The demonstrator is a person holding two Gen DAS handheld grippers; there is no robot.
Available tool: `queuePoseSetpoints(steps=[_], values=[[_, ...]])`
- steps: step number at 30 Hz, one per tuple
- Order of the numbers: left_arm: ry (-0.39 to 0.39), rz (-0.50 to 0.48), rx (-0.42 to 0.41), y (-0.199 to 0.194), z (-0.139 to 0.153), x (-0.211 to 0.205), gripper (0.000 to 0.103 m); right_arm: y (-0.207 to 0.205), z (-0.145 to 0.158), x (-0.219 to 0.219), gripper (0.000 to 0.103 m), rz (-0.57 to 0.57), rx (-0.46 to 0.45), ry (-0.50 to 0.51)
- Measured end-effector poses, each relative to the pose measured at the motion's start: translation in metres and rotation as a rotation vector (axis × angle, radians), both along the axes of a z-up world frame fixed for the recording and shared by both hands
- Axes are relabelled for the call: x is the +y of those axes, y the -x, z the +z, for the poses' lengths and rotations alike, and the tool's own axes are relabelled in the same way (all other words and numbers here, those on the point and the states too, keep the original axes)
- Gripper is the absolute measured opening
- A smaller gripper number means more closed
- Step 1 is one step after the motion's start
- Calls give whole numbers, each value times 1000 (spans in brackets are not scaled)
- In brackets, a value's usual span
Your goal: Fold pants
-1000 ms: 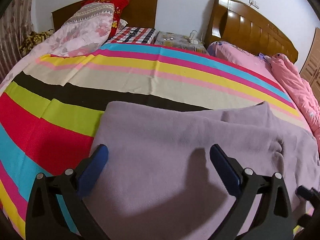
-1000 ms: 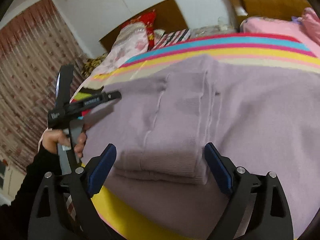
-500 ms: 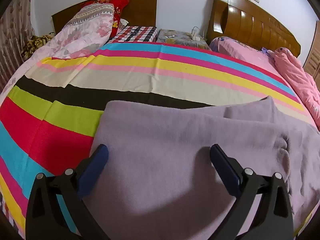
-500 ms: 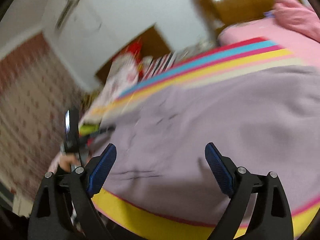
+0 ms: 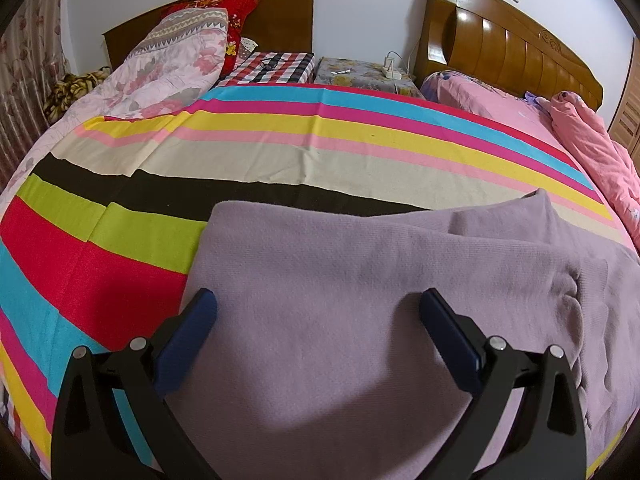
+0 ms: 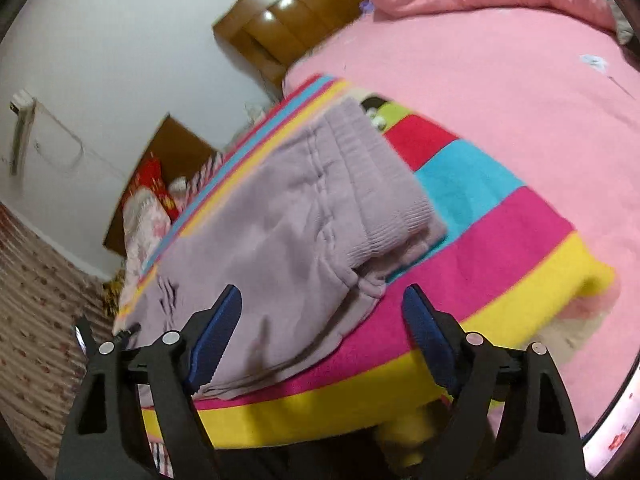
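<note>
A wide bed with a striped sheet fills the room, and the lilac pants lie flat across its near part, waistband end to the right, close to the near edge. In the right wrist view the waistband shows stacked layers, with a loose fold hanging toward the edge.

The left gripper hovers over the pants' left portion, its jaws spread wide with nothing between them, not touching the cloth.

The right gripper hangs near the waistband corner, tilted. Its jaws are closing, yet nothing sits between them so far; only the cloth edge lies beyond the tips.

What could go wrong, as I judge it: the stacked waistband layers are thick and loose, so a closing pinch may catch only the top layer and drag the fold apart. The pants lie near the bed's edge, so a pull toward the near side could slide them off. The left gripper, holding nothing, gives no anchor against that.

Compared with a second ago, the right gripper has swung right along the pants and rolled; its view then showed the person's other hand and the folded middle, now the waistband end. The left gripper has kept its place.
</note>
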State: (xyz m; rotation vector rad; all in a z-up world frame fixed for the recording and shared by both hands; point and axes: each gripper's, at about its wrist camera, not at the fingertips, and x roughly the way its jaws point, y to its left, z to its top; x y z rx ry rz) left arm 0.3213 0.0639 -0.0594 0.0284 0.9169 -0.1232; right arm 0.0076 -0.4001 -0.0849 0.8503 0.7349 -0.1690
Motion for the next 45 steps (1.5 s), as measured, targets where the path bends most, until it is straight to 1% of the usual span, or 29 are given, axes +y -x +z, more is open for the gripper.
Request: queuePoseSetpoints(steps=[4, 6, 8, 9, 11, 13, 16, 17, 18, 19, 21, 22, 23, 25, 26, 27, 29, 30, 31, 33, 34, 35, 37, 39, 40, 42, 44, 45], values=[[3, 0, -1, 0, 0, 0, 101, -25, 1, 3, 81, 40, 50, 15], [2, 0, -1, 0, 0, 0, 101, -32, 0, 1, 82, 46, 54, 7], [3, 0, -1, 0, 0, 1, 101, -32, 1, -2, 82, 69, 81, -2], [5, 0, -2, 0, 0, 1, 101, -34, 0, 0, 82, 101, 90, -23], [7, 0, -2, 0, 0, 1, 101, -32, 0, -2, 81, 129, 82, -45], [4, 0, -1, 0, 0, 0, 101, -28, -2, -9, 75, 113, 57, -71], [-3, -1, 1, 0, 0, -1, 101, -28, -3, -18, 75, 31, 43, -66], [-1, -1, 1, 0, 0, -1, 101, -29, -3, -16, 75, 23, 47, -57], [-1, -1, 1, 0, 0, -1, 101, -33, 0, -7, 75, 57, 82, -5], [0, -1, 0, 0, 0, -1, 101, -37, 2, 0, 75, 95, 104, 25], [1, 0, -1, -1, 0, -2, 101, -39, 3, 10, 75, 164, 131, 42], [-2, 0, 0, 0, 0, -2, 101, -38, 2, 11, 75, 175, 131, 42], [-4, 2, 0, 0, 0, -3, 101, -37, 2, 7, 75, 168, 119, 27], [-11, 0, 2, -1, 0, -2, 101, -36, -6, -11, 74, 99, 50, -70], [-11, -1, 1, 0, 0, -2, 101, -35, -12, -20, 73, 57, 11, -117], [-5, -2, -1, 0, 0, -2, 101, -32, -18, -28, 67, 4, -29, -171], [-1, 0, -7, 2, 3, -2, 101, -29, -22, -32, 59, -58, -35, -177], [-16, 6, -13, 5, 6, -3, 101, -29, -23, -31, 46, -68, -39, -172], [-27, 10, -26, 14, 16, -9, 101, -28, -24, -29, 41, -66, -48, -165], [-1, -47, -80, 32, 35, -23, 101, -22, -23, -27, 38, -66, -72, -135], [-6, -83, -107, 41, 44, -35, 101, -18, -24, -27, 37, -68, -84, -139], [-28, -134, -114, 50, 50, -54, 101, -16, -26, -28, 37, -73, -95, -150], [-35, -226, -94, 60, 53, -82, 101, -17, -28, -26, 37, -84, -95, -153], [-26, -319, -71, 72, 48, -113, 101, -19, -27, -25, 37, -98, -102, -157], [-32, -344, -48, 75, 42, -125, 101, -18, -28, -25, 37, -103, -105, -159], [-51, -377, -8, 78, 27, -142, 101, -17, -30, -27, 37, -110, -113, -177], [-100, -374, 34, 76, 8, -151, 102, -21, -29, -27, 37, -111, -123, -185], [-66, -371, 26, 76, 3, -149, 102, -21, -29, -27, 38, -110, -121, -182]])
